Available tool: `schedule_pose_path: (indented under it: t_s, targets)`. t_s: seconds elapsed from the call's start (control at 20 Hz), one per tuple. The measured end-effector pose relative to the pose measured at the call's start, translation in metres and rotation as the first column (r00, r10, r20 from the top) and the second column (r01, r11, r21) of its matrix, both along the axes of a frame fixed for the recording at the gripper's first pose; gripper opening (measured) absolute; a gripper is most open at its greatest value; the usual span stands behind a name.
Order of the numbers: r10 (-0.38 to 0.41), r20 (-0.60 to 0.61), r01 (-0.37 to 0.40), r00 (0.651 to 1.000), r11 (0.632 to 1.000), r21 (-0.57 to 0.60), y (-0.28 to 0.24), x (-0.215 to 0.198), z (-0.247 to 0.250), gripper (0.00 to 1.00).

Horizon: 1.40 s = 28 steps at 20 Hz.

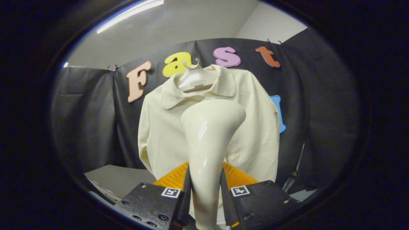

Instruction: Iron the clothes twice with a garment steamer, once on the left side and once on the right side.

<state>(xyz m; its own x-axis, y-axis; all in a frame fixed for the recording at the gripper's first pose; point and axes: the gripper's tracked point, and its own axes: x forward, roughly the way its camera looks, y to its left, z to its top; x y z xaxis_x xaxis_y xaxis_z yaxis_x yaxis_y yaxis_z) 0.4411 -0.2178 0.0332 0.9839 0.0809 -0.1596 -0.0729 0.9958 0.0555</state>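
Gripper view: the gripper (205, 191) clamps the garment steamer (209, 134) by its neck at lower centre, head raised toward the shirt (255, 127) hanging mid-frame, seemingly ready for a pass.

— Inspector A: The garment steamer (209, 140), clamped on both sides by the tongs (206, 204), is recorded as glossy cream, unpatterned.

— Inspector B: The shirt (255, 134) is noted as pale cream, plain weave. The hanger (195, 80) is logged as white.

— Inspector A: A ribbed orange surface (238, 177) is observed beneath. The table (118, 180) is entered as light grey.
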Motion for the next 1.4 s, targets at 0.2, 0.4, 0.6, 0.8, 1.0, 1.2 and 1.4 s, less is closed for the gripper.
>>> schedule_pose_path:
  t_s: [0.2, 0.4, 0.6, 0.8, 1.0, 1.2, 1.4]
  targets:
    - [-0.156, -0.015, 0.157, 0.988, 0.986, 0.062, -0.051, 0.037, 0.001, 0.43]
    - [-0.137, -0.048, 0.139, 0.989, 0.989, 0.048, -0.062, 0.055, -0.013, 0.43]
    - [-0.115, -0.075, 0.119, 0.991, 0.992, 0.052, -0.068, 0.062, -0.032, 0.43]
    - [-0.059, -0.11, 0.063, 0.992, 0.998, 0.026, -0.07, 0.055, -0.064, 0.43]
    - [-0.041, -0.148, 0.05, 0.988, 0.997, 0.054, -0.076, 0.045, -0.098, 0.43]
    - [-0.033, -0.168, 0.049, 0.985, 0.995, 0.09, -0.083, 0.036, -0.126, 0.43]
    - [-0.032, -0.198, 0.057, 0.98, 0.991, 0.123, -0.098, 0.024, -0.161, 0.43]
